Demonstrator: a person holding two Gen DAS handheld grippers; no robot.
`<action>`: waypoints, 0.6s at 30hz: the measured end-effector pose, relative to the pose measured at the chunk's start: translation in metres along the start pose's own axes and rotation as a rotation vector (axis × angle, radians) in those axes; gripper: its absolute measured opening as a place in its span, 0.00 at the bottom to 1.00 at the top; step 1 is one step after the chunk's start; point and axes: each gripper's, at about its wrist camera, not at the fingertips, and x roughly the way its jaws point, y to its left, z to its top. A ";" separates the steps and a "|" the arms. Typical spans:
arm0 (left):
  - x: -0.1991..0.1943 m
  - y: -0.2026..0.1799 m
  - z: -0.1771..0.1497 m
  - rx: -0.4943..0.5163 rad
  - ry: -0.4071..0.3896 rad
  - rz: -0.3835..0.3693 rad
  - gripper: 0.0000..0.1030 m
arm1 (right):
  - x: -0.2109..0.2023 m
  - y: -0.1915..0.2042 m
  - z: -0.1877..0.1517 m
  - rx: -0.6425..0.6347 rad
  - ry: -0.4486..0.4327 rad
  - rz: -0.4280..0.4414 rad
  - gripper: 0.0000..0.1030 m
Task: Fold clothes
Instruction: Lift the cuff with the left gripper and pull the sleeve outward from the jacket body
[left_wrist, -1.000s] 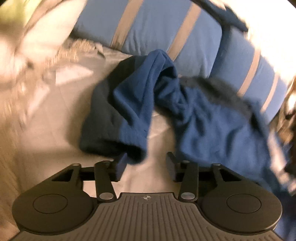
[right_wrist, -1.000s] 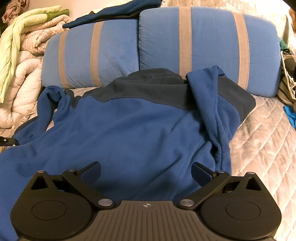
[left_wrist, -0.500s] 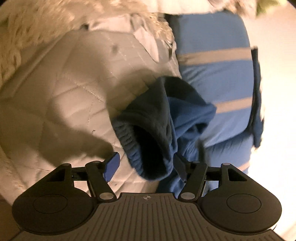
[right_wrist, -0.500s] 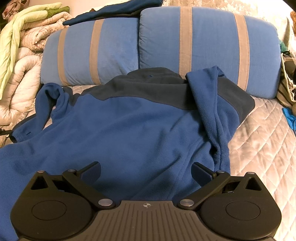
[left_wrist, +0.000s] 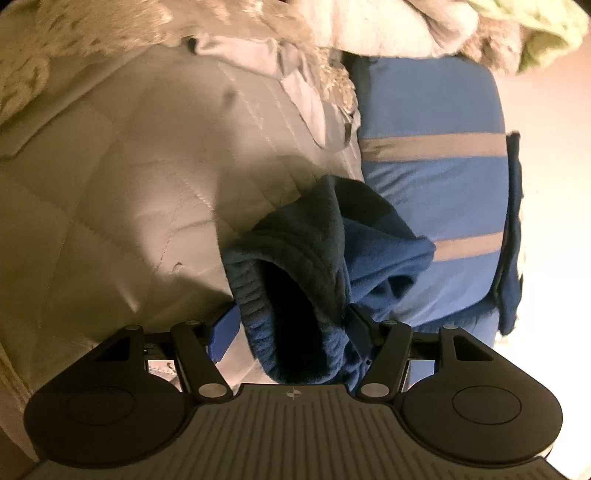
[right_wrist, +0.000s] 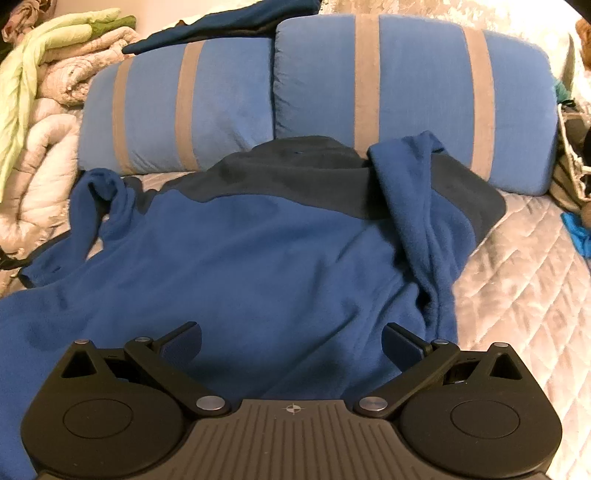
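A blue fleece jacket (right_wrist: 266, 254) with a dark grey yoke lies spread on the quilted bed, its right sleeve (right_wrist: 417, 229) folded over the body. Its left sleeve runs off to the left, and the ribbed cuff (left_wrist: 291, 317) sits between the fingers of my left gripper (left_wrist: 288, 328). The jaws stand wide, one on each side of the cuff, not pressed shut. My right gripper (right_wrist: 291, 343) is open and empty, hovering over the lower middle of the jacket.
Two blue pillows with tan stripes (right_wrist: 406, 96) stand against the headboard, with a dark garment (right_wrist: 229, 22) on top. Rolled quilts and a green blanket (right_wrist: 40, 92) are piled at the left. Bags and a blue cloth (right_wrist: 576, 229) lie at the right. The bedspread (left_wrist: 129, 206) is pale and quilted.
My left gripper swung round and moved onto the sleeve cuff, which now sits deeper between its fingers. The right gripper has barely moved.
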 end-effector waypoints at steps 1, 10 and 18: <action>0.000 0.003 0.000 -0.030 -0.006 -0.006 0.59 | 0.000 0.001 0.000 -0.007 0.000 -0.005 1.00; -0.001 0.007 -0.003 -0.120 -0.038 0.033 0.40 | 0.000 0.012 -0.002 -0.073 -0.004 -0.052 1.00; -0.011 0.014 -0.007 -0.131 -0.076 0.017 0.40 | 0.001 0.011 -0.001 -0.066 -0.003 -0.046 1.00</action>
